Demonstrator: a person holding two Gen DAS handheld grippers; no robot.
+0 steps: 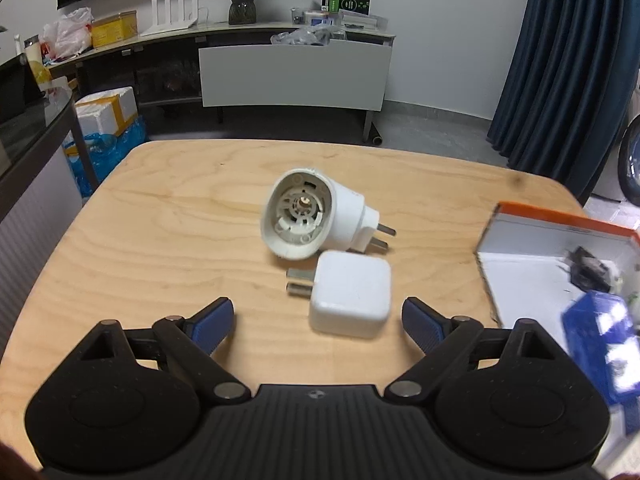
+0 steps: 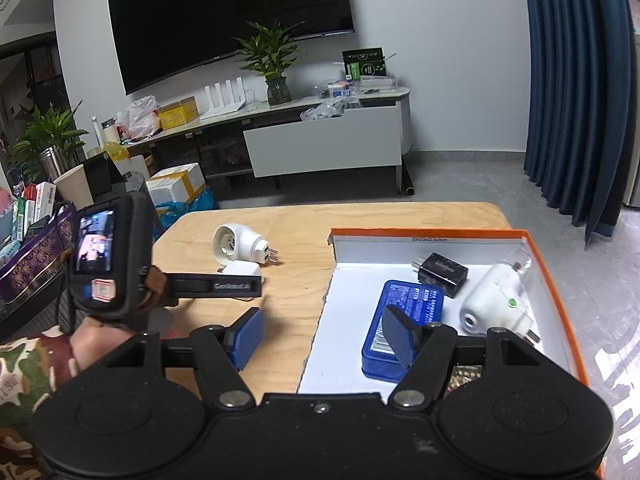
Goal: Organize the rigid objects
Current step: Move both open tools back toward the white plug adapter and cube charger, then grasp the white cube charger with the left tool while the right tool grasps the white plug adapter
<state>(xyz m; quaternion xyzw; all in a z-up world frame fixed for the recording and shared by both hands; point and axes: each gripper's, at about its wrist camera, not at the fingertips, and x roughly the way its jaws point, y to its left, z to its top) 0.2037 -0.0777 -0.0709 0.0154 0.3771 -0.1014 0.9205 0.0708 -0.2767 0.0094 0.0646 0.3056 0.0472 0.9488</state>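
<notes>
Left wrist view: the left claw (image 1: 318, 322) gapes released over the wooden bench (image 1: 160, 240), just short of a white square charger (image 1: 350, 300) lying beside a round white plug adapter (image 1: 308, 218).

Right wrist view: the right claw (image 2: 326, 338) is released, empty, above an orange-rimmed white box (image 2: 560, 280) holding a blue rectangular case (image 2: 408, 304).

Black ribbed left gripper (image 1: 318, 320) with 2 blue pads, silver pivot screws; camouflage sleeve (image 2: 24, 364) behind.

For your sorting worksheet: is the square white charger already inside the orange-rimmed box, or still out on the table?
Out. The square white charger lies on the wooden table, beside the round white plug, apart from the orange-rimmed box.
</notes>
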